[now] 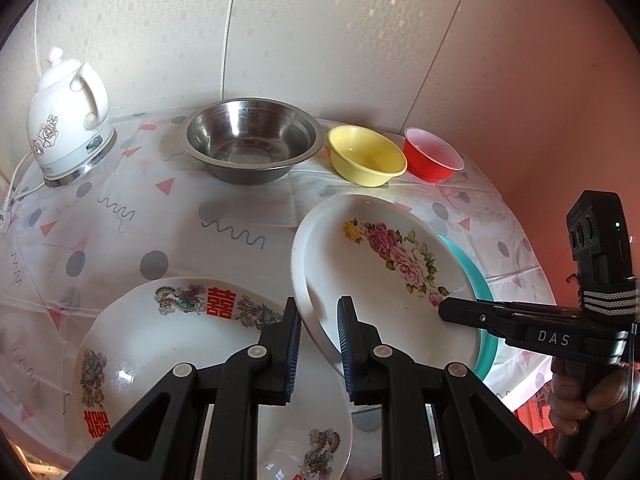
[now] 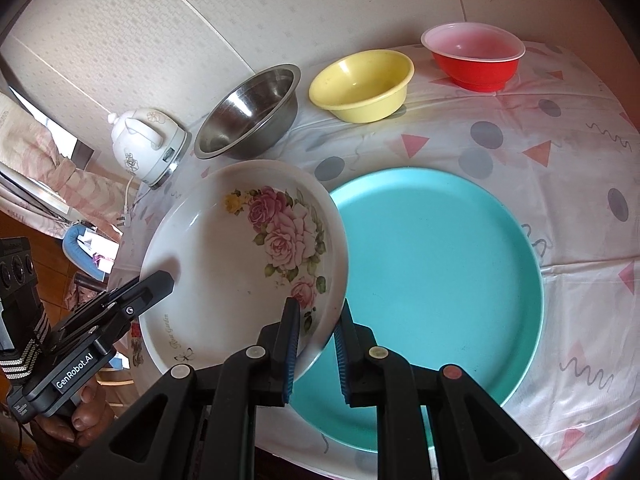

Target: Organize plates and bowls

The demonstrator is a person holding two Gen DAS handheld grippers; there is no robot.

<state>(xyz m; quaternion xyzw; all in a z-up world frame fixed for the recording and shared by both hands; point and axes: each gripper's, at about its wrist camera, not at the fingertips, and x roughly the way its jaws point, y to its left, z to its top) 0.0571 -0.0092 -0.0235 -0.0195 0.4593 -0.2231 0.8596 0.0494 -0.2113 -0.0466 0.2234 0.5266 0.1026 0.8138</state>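
"DAS" marks the right gripper, "GenRobot.AI" the left gripper, "Rose Garden" the floral plate.

Rose-printed white plate – plain teal plate beneath.

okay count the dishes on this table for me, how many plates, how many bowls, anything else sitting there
Plates: 3 (rose plate, teal plate, dragon plate)
Bowls: 3 (steel bowl, yellow bowl, red bowl)
Kettles: 1 (white kettle)
Total: 7
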